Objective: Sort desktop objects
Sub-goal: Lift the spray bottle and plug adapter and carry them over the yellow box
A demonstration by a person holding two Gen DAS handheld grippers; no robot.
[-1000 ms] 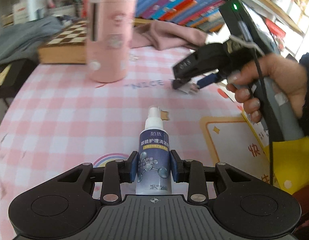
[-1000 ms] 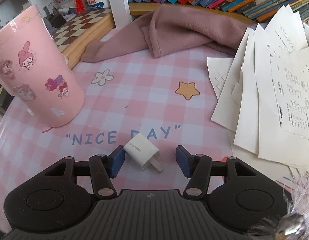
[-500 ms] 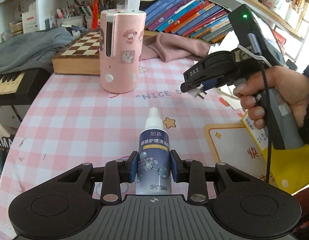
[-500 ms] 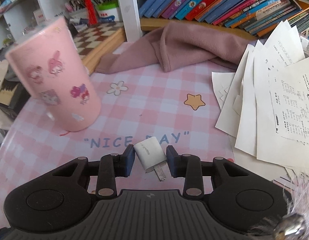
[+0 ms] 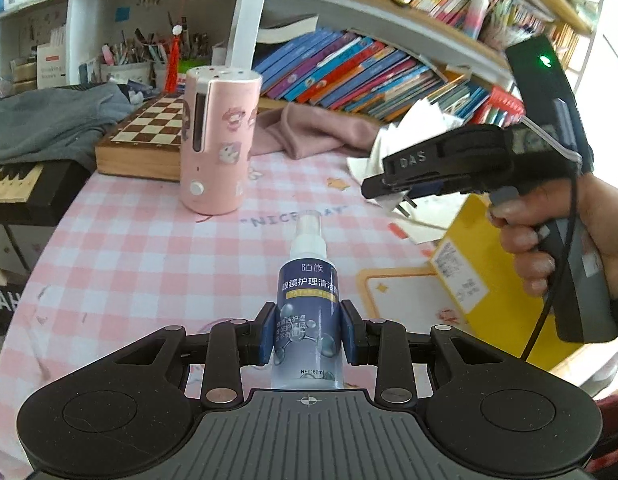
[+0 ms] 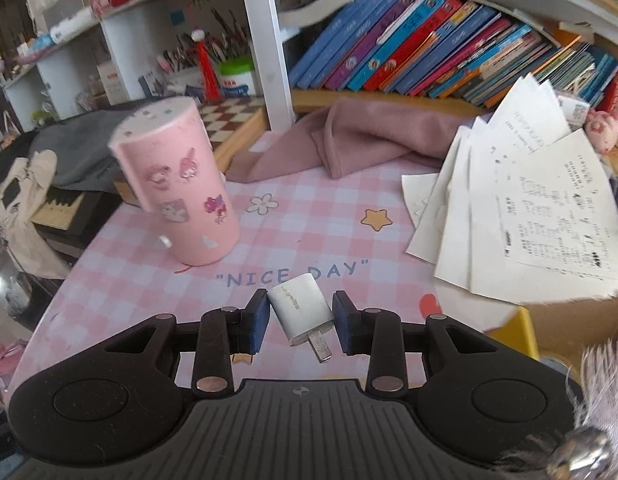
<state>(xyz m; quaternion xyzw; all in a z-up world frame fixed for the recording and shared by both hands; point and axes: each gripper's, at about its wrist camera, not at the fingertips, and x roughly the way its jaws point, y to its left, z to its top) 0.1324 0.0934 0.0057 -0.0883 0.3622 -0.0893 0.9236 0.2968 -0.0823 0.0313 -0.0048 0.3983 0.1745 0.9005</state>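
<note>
Both pickups done: our left gripper (image 5: 308, 338) has its fingers clamped on the spray bottle (image 5: 309, 312), our right gripper (image 6: 300, 320) pinches the white charger (image 6: 300, 307), both seemingly clear of the worktop (image 6: 309, 216). Next, we carry each somewhere tidy.

Both pictures are bright with daylight; in the left wrist view a white glare washes out the top right corner, far right of the pink cylinder (image 5: 217, 142); the pink checked tablecloth (image 5: 149, 256) is evenly lit with only soft shadows; straight shelves bend into curves near the edges; the corners go dark; in the right wrist view the pink cylinder (image 6: 181, 188) looks smeared and leaning, and the papers (image 6: 541, 208) right of it are blurry.
</note>
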